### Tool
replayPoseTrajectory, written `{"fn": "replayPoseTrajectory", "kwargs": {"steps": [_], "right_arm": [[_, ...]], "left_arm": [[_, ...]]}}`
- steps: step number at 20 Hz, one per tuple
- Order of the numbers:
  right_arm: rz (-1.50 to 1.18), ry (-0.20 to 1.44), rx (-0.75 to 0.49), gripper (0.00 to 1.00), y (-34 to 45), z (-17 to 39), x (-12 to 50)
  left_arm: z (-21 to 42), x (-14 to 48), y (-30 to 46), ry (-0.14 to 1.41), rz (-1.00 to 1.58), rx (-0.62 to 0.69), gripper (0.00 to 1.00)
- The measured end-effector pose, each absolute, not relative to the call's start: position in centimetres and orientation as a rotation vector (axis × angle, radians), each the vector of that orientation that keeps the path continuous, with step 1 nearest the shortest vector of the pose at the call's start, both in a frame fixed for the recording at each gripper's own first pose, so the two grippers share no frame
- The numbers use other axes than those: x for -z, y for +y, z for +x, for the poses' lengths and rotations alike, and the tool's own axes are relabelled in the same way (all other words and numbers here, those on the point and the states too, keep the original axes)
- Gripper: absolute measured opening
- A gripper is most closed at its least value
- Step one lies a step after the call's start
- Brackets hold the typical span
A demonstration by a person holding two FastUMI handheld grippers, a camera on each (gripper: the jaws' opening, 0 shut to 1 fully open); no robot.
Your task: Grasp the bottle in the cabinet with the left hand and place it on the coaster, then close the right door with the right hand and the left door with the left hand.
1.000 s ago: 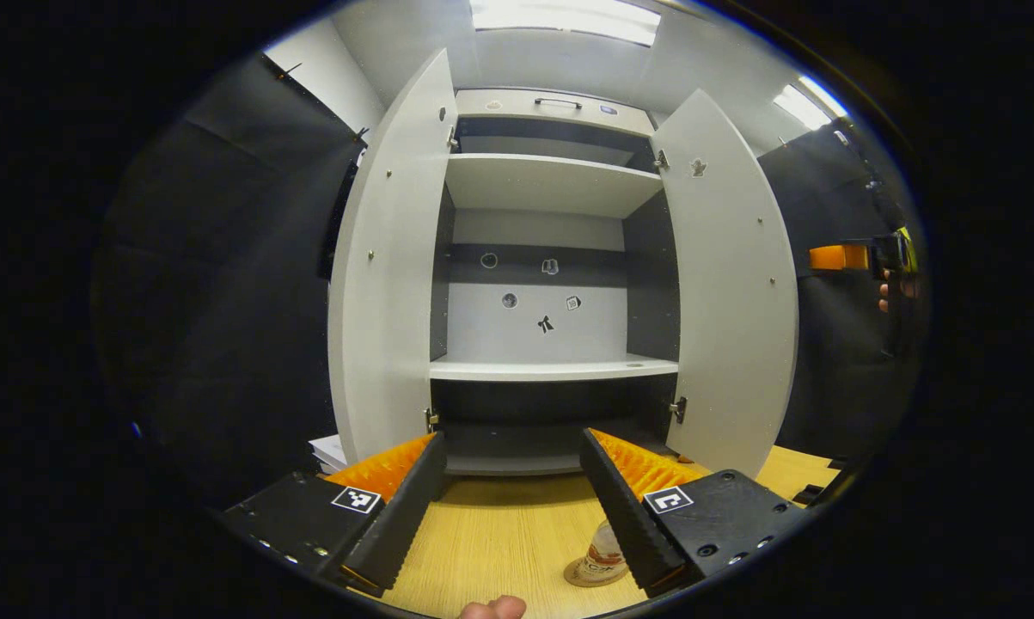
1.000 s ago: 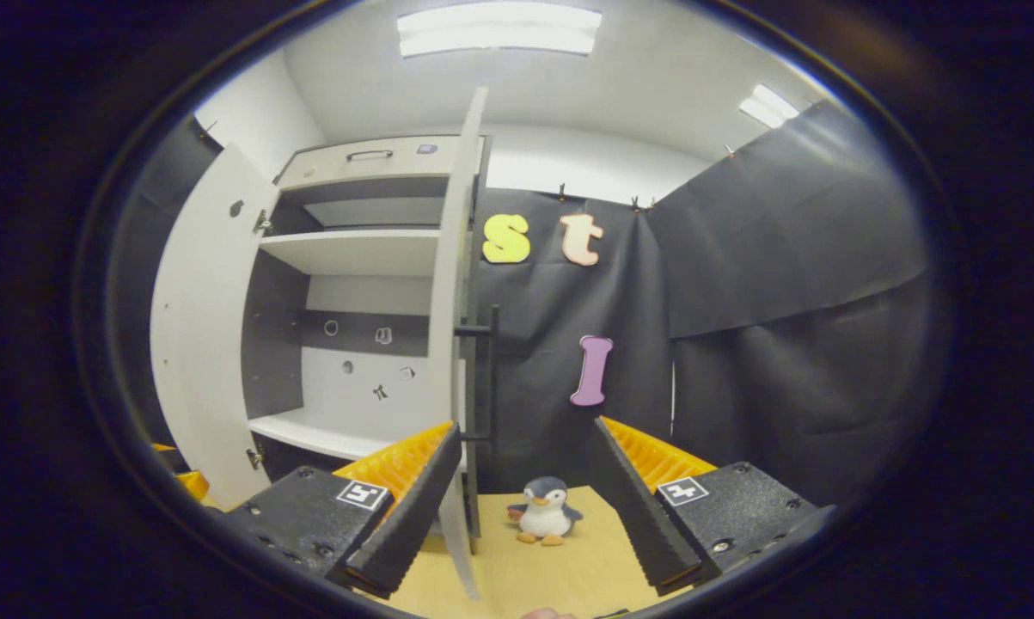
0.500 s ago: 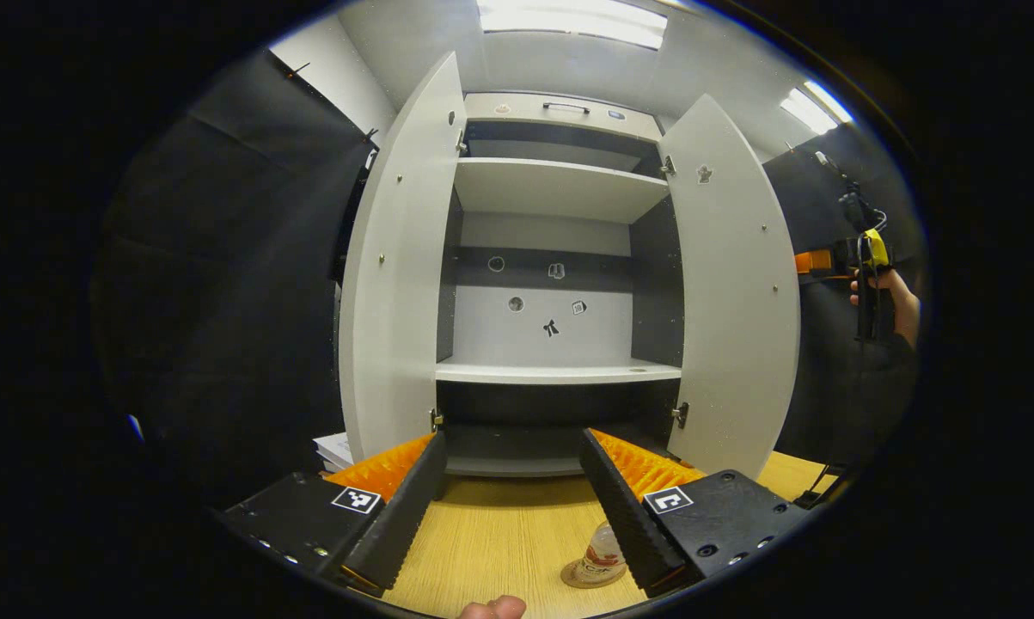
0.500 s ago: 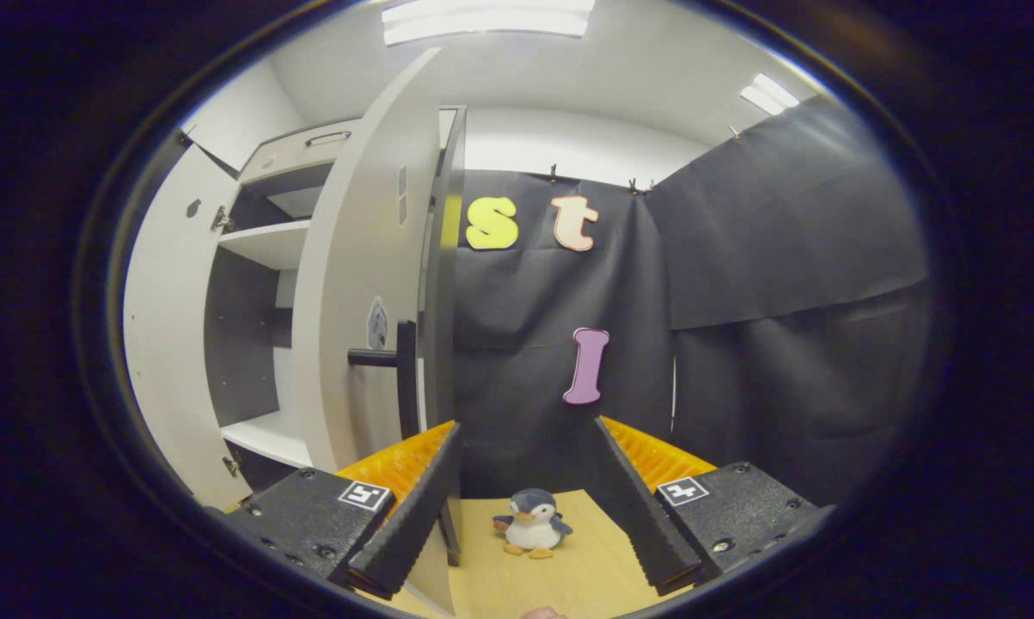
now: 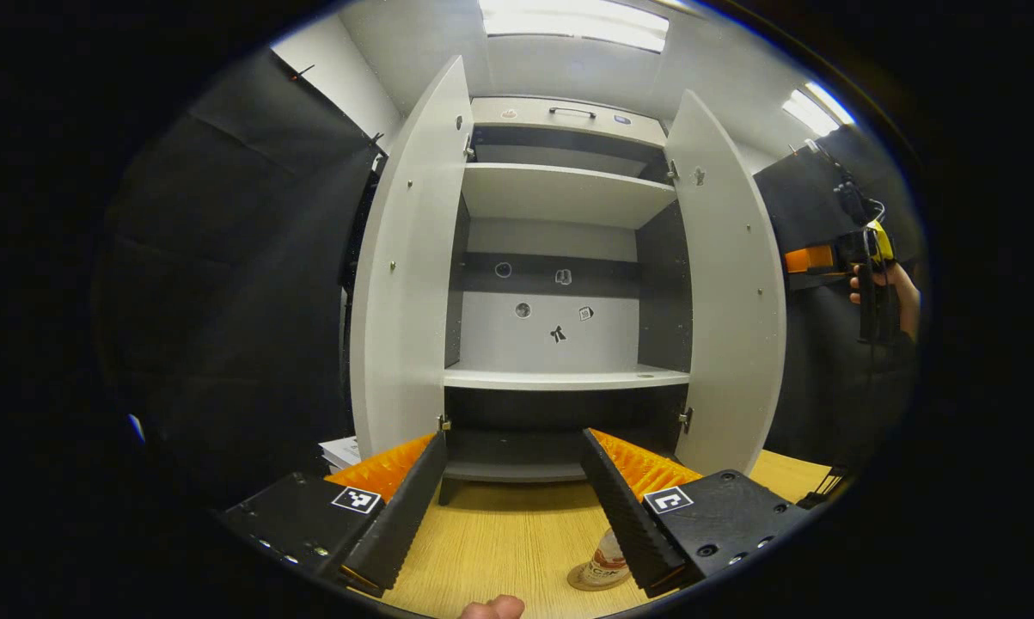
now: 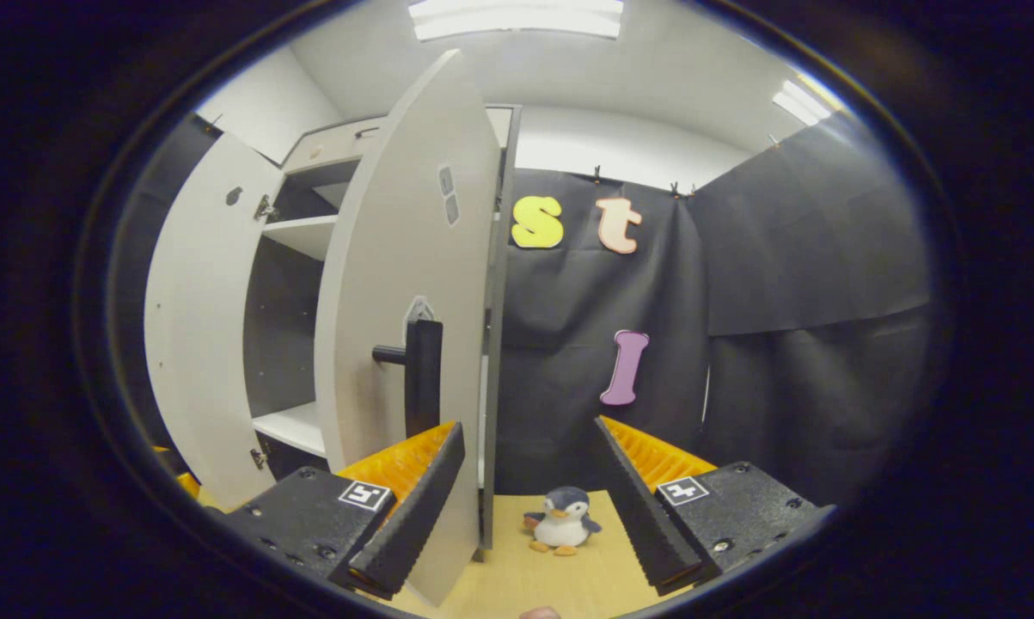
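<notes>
1. In the left gripper view, the cabinet [image 5: 559,284] stands on the wooden table [image 5: 499,542] with both doors swung out. The left door [image 5: 405,284] and the right door [image 5: 727,292] flank its bare shelves.
2. In front of the cabinet, the left gripper [image 5: 508,507] hangs over the table with its fingers spread wide, holding nothing.
3. The bottle [image 5: 607,560] stands on the coaster [image 5: 578,579] just in front of the cabinet, partly hidden behind one finger.
4. Beyond the cabinet's right door, a hand [image 5: 899,297] holds the other gripper.
5. In the right gripper view, the right gripper [image 6: 529,507] is wide apart and empty, close to the outer face of the right door [image 6: 405,344] below its dark handle [image 6: 420,378]; contact looks unlikely but is hard to judge.
6. A toy penguin [image 6: 562,521] sits on the table beside the cabinet.
</notes>
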State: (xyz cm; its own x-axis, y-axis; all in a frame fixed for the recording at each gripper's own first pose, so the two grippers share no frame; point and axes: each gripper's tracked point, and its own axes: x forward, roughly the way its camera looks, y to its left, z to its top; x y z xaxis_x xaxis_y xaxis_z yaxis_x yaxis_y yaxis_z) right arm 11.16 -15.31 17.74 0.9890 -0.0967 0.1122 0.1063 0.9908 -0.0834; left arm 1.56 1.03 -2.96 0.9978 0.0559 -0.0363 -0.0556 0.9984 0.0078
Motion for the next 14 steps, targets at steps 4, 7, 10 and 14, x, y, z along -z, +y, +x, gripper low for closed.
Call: {"fn": "replayPoseTrajectory", "kwargs": {"steps": [4, 7, 10, 14], "right_arm": [[-0.049, -0.106, 0.015, 0.98, -11.1, 12.9, -17.4], [-0.034, -0.11, -0.039, 0.93, -8.2, 14.8, -17.2], [-0.022, -0.091, -0.094, 0.98, -5.4, 16.9, -16.4], [-0.034, -0.108, -0.108, 0.99, -4.0, 16.8, -16.8]], "left_arm": [[1.1, 2.9, 1.9, 0.04, 0.018, -0.071, 0.95], [0.7, 2.9, 2.4, 0.042, 0.02, -0.083, 0.91], [0.3, 2.6, 2.8, 0.037, 0.026, -0.095, 0.91], [-0.1, 2.3, 3.1, 0.035, 0.033, -0.106, 0.91]]}}
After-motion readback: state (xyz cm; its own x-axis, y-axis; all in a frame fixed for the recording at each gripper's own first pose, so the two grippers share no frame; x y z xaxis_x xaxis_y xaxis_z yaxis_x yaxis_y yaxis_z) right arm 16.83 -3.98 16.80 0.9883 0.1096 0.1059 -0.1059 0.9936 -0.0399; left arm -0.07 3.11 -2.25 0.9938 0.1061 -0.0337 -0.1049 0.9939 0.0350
